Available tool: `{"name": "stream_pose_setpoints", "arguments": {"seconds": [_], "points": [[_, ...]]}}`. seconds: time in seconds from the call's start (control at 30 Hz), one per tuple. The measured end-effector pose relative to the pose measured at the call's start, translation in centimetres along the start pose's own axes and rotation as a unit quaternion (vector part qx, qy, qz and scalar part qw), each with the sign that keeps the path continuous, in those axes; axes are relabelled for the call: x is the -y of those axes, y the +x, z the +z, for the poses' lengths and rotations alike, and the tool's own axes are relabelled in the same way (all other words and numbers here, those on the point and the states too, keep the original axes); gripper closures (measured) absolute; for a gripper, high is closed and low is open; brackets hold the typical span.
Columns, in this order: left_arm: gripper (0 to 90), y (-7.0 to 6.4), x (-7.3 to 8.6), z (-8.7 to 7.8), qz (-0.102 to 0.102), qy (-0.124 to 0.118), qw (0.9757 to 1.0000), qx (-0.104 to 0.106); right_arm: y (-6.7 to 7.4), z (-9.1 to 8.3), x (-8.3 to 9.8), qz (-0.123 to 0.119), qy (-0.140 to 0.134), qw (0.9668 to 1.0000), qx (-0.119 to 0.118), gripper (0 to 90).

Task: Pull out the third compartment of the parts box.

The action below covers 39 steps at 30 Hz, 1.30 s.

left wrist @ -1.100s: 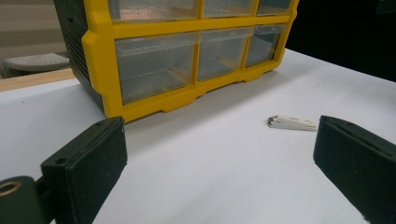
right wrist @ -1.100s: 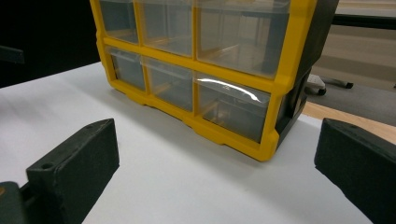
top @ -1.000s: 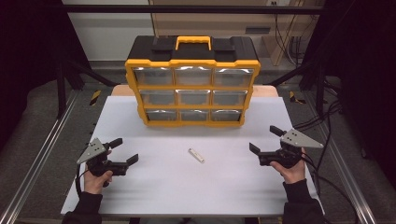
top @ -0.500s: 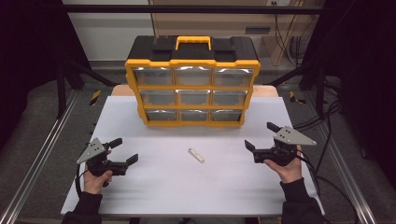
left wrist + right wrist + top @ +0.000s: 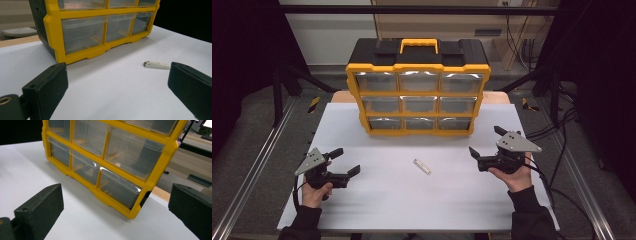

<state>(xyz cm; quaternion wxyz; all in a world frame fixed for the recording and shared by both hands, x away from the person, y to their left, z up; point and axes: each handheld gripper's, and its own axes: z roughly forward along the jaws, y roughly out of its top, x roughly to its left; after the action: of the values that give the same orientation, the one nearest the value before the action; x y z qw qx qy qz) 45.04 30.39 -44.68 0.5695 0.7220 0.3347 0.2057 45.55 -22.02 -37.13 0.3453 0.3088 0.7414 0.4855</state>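
A yellow and black organizer (image 5: 418, 92) with clear drawers stands upright at the back of the white table (image 5: 392, 200). A small white clip-like piece (image 5: 422, 166) lies flat in front of it, mid-table. My left gripper (image 5: 345, 161) rests low at the front left, open and empty; in the left gripper view the white piece (image 5: 156, 64) lies beyond the right jaw and the organizer (image 5: 82, 32) stands behind. My right gripper (image 5: 486, 141) hovers at the right, open and empty, facing the organizer's lower right drawers (image 5: 120, 187).
Metal rails (image 5: 252, 170) run along both table sides. Cables (image 5: 562, 135) trail off the right edge. A wooden board (image 5: 343, 96) shows behind the organizer. Bare white surface lies between the two grippers around the small piece.
My right gripper has shifted left and slightly forward, toward the organizer. The left gripper and the white piece have stayed where they were.
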Motion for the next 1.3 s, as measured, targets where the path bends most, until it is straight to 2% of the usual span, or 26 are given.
{"name": "stream_pose_setpoints", "arguments": {"seconds": [0.33, 0.37, 0.43, 0.53, 0.57, 0.8, 1.0, 1.07, 1.23, 1.3], "points": [[2.6, 0.0, 0.0, 0.0, 0.000, 0.001, 1.0000, -0.001, 0.4, 0.3, -1.2, -0.037, 0.015, 0.9992, 0.005, 0.4], [2.6, 0.0, 0.0, 0.0, 0.000, 0.001, 1.0000, -0.001, 0.5, 0.3, -1.5, -0.046, 0.019, 0.9987, 0.006, 0.4], [2.7, 0.0, 0.0, 0.0, 0.000, 0.001, 1.0000, -0.001, 0.5, 0.3, -1.6, -0.049, 0.020, 0.9986, 0.007, 0.4], [2.6, 0.0, 0.0, 0.0, 0.000, 0.002, 1.0000, -0.002, 0.6, 0.3, -2.1, -0.065, 0.026, 0.9975, 0.010, 0.5], [2.6, 0.0, 0.0, 0.0, 0.000, 0.002, 1.0000, -0.002, 0.8, 0.4, -2.5, -0.078, 0.030, 0.9964, 0.014, 0.6], [2.7, 0.0, 0.0, 0.0, 0.000, 0.002, 1.0000, -0.002, 1.1, 0.6, -3.4, -0.101, 0.037, 0.9940, 0.015, 0.7], [2.7, 0.0, 0.0, 0.0, 0.001, 0.003, 1.0000, -0.002, 1.4, 0.8, -4.2, -0.137, 0.051, 0.9890, 0.025, 1.2], [2.7, 0.0, 0.0, 0.1, 0.001, 0.004, 1.0000, -0.002, 1.6, 1.0, -4.5, -0.154, 0.057, 0.9861, 0.028, 1.4], [2.6, 0.0, 0.0, 0.1, 0.002, 0.004, 1.0000, -0.002, 1.8, 1.3, -4.9, -0.171, 0.064, 0.9827, 0.032, 1.6], [2.7, 0.0, 0.0, 0.1, 0.002, 0.004, 1.0000, -0.003, 2.0, 1.5, -5.1, -0.185, 0.068, 0.9796, 0.036, 1.8]]}}
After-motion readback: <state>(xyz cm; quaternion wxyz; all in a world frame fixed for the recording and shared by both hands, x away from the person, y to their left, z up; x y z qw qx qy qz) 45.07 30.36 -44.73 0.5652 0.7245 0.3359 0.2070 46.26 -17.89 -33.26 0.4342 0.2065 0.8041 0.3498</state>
